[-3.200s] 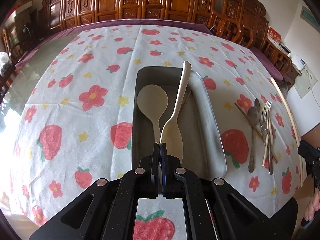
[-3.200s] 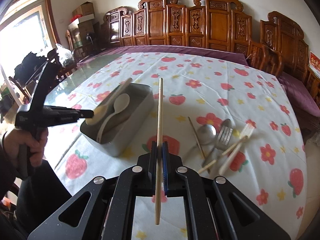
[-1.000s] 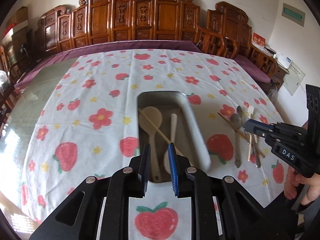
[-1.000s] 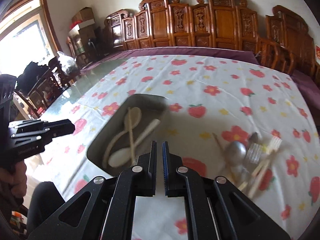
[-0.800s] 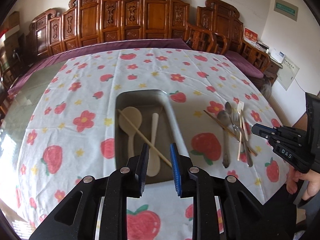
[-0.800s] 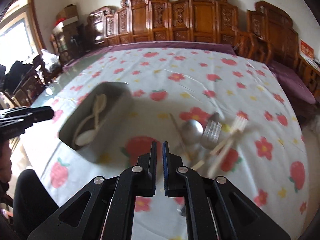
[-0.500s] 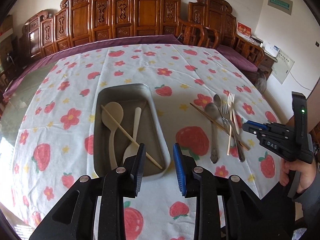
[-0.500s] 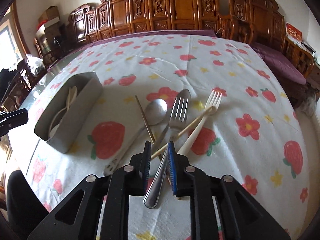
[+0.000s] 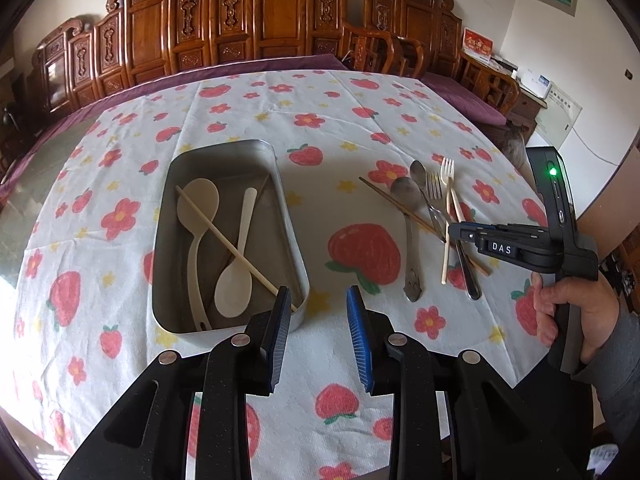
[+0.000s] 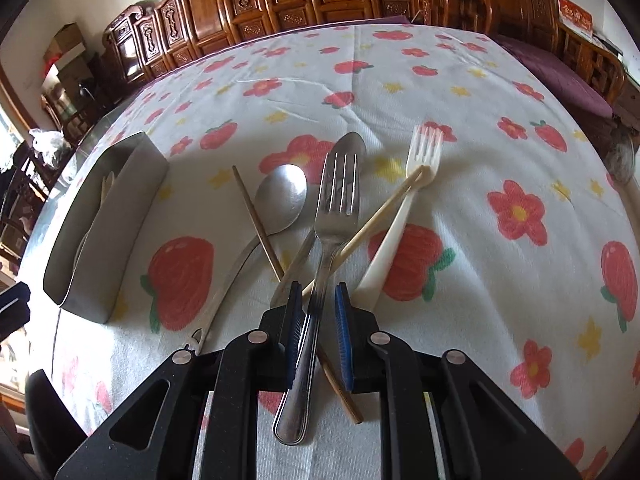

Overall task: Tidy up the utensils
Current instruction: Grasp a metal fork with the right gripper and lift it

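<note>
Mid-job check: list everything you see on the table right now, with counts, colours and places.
Metal tray: one, grey, left on the strawberry tablecloth.
Plastic spoons: two, cream, in tray.
Chopstick in tray: one, pale wood, across both spoons.
Metal spoons: two, silver, loose pile right of tray.
Metal fork: one, silver, pile, handle between right tongs.
Plastic fork: one, white, pile.
Loose chopsticks: two, one dark, one pale, pile.
Left tongs: open, empty.
Right tongs: open, straddling fork handle.
</note>
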